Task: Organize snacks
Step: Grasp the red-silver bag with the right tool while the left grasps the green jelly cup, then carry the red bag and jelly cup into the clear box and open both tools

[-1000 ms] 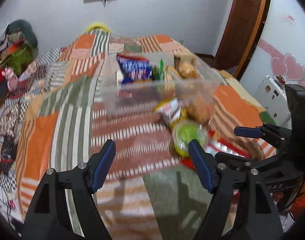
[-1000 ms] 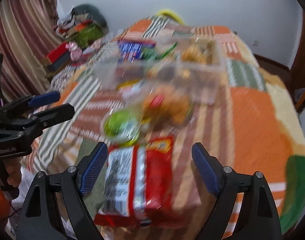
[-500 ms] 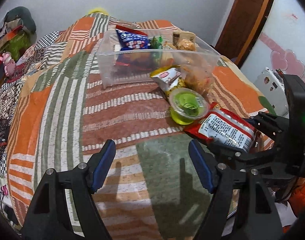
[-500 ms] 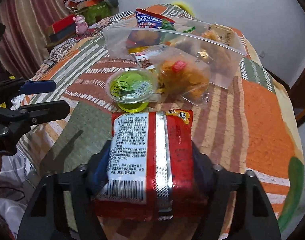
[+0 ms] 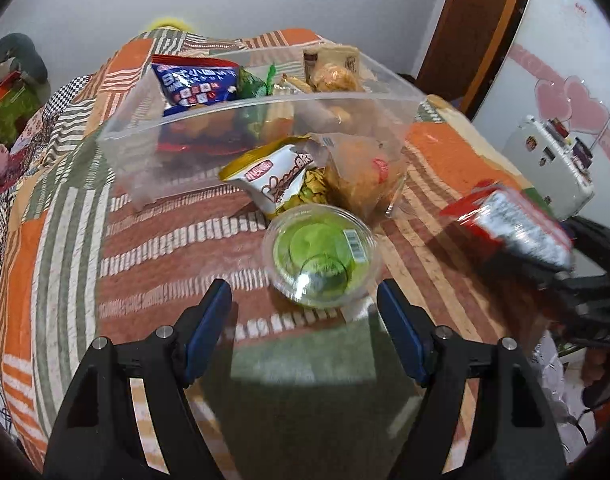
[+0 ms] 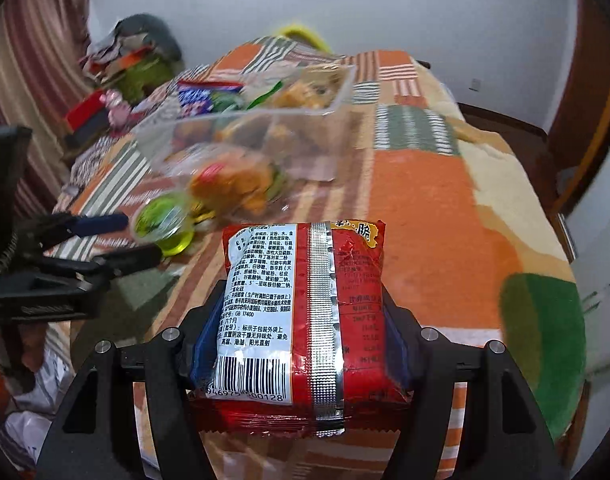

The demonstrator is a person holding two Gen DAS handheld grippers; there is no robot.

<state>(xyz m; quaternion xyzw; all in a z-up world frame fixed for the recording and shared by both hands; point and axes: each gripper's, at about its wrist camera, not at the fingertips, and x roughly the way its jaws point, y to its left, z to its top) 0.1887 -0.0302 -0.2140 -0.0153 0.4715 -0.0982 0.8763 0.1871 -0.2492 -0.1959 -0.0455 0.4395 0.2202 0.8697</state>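
Red packet (image 6: 305, 320) lifted in right tool (image 6: 301, 344); green cup (image 5: 321, 256) ahead.

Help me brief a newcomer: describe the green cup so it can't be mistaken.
On the patchwork bedspread, just in front of the clear plastic bin, sits the green cup. It alone is round, with a see-through lid and barcode sticker; its neighbours are crinkly bags.
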